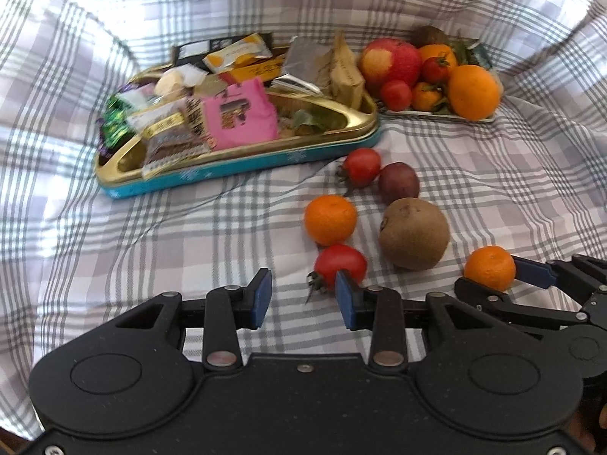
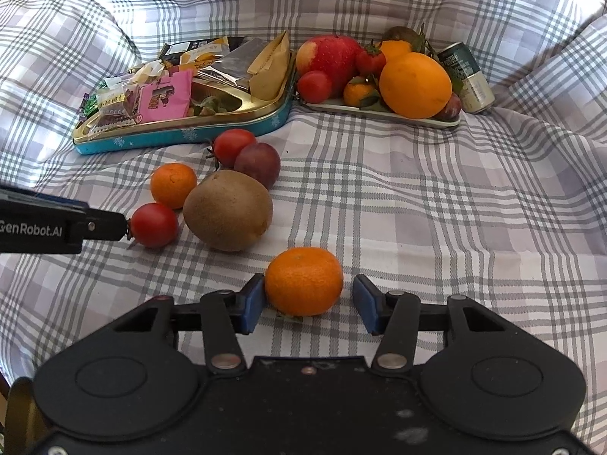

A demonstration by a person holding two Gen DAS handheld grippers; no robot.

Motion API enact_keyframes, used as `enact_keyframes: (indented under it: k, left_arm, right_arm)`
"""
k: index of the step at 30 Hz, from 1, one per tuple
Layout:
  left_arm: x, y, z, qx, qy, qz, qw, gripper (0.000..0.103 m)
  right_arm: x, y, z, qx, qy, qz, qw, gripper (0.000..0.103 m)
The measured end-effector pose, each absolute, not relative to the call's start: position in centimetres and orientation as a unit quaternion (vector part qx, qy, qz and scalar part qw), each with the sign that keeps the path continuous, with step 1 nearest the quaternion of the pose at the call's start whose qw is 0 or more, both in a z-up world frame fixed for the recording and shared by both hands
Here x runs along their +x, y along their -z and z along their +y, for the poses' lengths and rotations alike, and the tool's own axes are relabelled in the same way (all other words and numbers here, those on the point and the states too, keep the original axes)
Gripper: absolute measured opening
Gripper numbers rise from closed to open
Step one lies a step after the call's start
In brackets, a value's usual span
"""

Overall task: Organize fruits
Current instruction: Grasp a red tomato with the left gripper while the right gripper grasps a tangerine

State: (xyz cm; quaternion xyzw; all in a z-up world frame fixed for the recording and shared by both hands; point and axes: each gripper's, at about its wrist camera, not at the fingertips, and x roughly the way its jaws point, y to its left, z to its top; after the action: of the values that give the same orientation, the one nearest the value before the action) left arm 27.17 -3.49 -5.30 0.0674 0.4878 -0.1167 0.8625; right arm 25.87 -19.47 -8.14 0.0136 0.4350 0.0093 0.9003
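Snack wrappers (image 1: pixel 212 110) in the tin (image 1: pixel 242 159) are blurred, labels unreadable

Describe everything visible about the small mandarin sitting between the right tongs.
The small round orange mandarin has dimpled, slightly glossy peel and looks whole, with a faint dimple on top. It rests on the grey-and-white checked cloth, apart from the other loose fruit, nearest the brown fuzzy kiwi. It sits between the blue pads of the right tongs: the left pad appears to touch it, while a gap remains at the right pad, so it is not yet clamped.
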Motion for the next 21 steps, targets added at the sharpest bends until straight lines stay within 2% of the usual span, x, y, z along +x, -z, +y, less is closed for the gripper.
enact_keyframes:
  k: [5,21]
  left_arm:
    - [27.6,5.6,-4.6,0.083,0.135,0.482,0.862,0.045]
    - [28.7,7.4,-6.0,0.092,0.143,0.492,0.854,0.046]
  right_arm:
    - [25.6,8.2,-19.5,0.012,-0.016,0.433,0.901,0.045]
    - [25.4,8.4,-19.4,0.002,-0.018,0.424,0.905,0.045]
